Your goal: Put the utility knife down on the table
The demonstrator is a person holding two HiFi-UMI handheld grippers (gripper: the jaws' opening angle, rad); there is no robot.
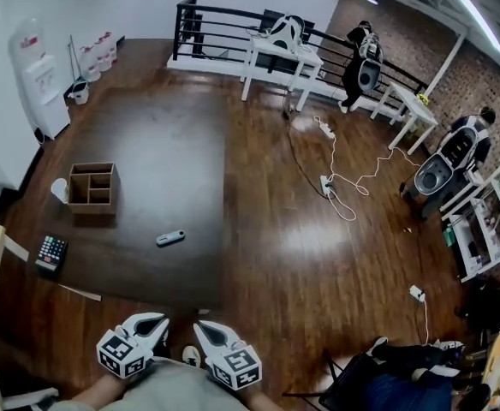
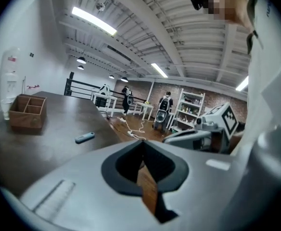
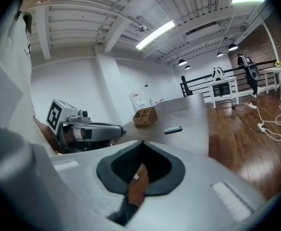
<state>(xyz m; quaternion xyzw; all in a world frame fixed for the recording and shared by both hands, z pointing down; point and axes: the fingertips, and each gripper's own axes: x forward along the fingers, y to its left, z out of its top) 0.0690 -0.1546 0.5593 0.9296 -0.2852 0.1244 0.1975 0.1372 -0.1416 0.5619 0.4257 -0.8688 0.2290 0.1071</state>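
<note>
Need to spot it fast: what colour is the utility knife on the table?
The utility knife is grey-blue, clearest in the head view.

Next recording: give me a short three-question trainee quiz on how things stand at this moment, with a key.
1. True or false: the utility knife lies on the table.
2. The left gripper and right gripper hold: A) the knife B) a screwdriver C) nothing, both shut.
3. Fill in: in the head view, the wooden box stands to the knife's ____ (left or right).

Key: 1 true; 2 C; 3 left.
</note>
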